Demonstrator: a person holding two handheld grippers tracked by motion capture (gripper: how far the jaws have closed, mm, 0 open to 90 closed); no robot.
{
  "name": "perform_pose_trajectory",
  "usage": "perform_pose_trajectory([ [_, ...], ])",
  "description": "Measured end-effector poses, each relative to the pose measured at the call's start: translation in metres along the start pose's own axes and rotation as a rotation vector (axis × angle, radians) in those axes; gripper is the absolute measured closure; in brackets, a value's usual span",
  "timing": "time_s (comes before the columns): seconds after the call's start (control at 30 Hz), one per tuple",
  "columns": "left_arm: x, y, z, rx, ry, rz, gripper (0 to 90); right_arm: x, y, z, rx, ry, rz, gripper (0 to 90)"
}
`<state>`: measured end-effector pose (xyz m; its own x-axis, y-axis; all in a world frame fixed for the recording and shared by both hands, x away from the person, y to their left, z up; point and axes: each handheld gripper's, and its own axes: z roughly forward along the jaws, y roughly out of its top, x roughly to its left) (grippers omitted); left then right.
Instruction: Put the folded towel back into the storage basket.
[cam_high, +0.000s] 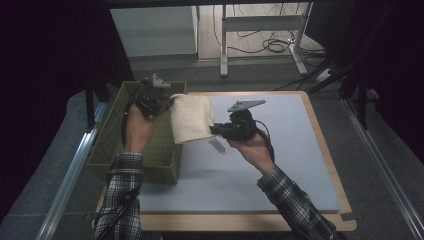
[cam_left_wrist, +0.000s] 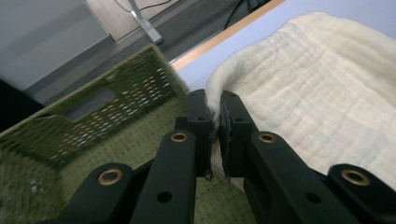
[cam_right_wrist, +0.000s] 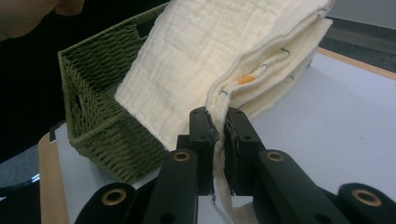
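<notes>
Plaid sleeves: both forearms come in from bottom edge of high view, one hand per tongs.
R tongs (cam_high: 216, 130): clamped on the cloth's near edge; in right gripper view the black jaws pinch the stacked layers, pads pressed tight on fabric.
L tongs (cam_high: 167, 106): clamped on the cloth's far-left corner; left gripper view shows the jaws nearly together w/ a fold of fabric squeezed between.
Cloth (cam_high: 191, 118): cream, quilted, folded in several layers; held up off the surface between both tongs, tilted, its left part over the basket's right rim. Small orange tag (cam_right_wrist: 246, 79) shows at the layered edge, right gripper view.
Basket (cam_high: 112, 135): green, woven, rectangular, open top; sits at left edge of the surface, beside and partly under the cloth. Handle cut-outs in end walls.
Surface (cam_high: 280, 165): pale blue-grey mat on wood-edged top; bare to the right of the hands.
Beyond: grey floor, white desk legs (cam_high: 225, 45), black cables (cam_high: 272, 46).
</notes>
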<state>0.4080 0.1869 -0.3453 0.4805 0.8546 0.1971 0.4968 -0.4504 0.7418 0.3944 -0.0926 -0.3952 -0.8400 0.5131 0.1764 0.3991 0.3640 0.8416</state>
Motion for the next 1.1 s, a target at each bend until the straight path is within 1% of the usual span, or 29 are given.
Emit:
perform_pose_trajectory([
  [0.17,0.015,-0.009,-0.008,0.013,0.035,-0.019,84.4,0.011,0.008,0.02,0.001,0.026,-0.011,82.4],
  [0.23,0.02,-0.014,-0.011,0.019,0.051,-0.024,84.5,0.016,0.011,0.029,0.002,0.044,-0.01,82.5],
  [0.33,0.029,-0.023,-0.016,0.026,0.078,-0.037,84.4,0.022,0.015,0.041,0.004,0.059,-0.013,82.4],
  [0.43,0.039,-0.032,-0.02,0.033,0.096,-0.053,84.4,0.029,0.02,0.054,0.009,0.077,-0.009,82.4],
  [0.57,0.05,-0.044,-0.023,0.054,0.124,-0.067,84.4,0.04,0.025,0.073,0.017,0.094,-0.022,82.1],
  [0.63,0.055,-0.05,-0.023,0.059,0.134,-0.076,84.4,0.046,0.028,0.082,0.028,0.094,-0.034,82.0],
  [0.73,0.065,-0.06,-0.024,0.077,0.161,-0.085,84.4,0.054,0.032,0.098,0.04,0.103,-0.04,82.0],
  [0.83,0.074,-0.068,-0.024,0.087,0.169,-0.104,84.3,0.063,0.035,0.115,0.059,0.112,-0.054,82.0],
  [0.93,0.083,-0.076,-0.022,0.106,0.177,-0.119,84.3,0.071,0.038,0.128,0.078,0.116,-0.064,81.9],
  [1.1,0.091,-0.085,-0.016,0.135,0.191,-0.119,84.2,0.081,0.042,0.149,0.109,0.114,-0.063,81.7],
])
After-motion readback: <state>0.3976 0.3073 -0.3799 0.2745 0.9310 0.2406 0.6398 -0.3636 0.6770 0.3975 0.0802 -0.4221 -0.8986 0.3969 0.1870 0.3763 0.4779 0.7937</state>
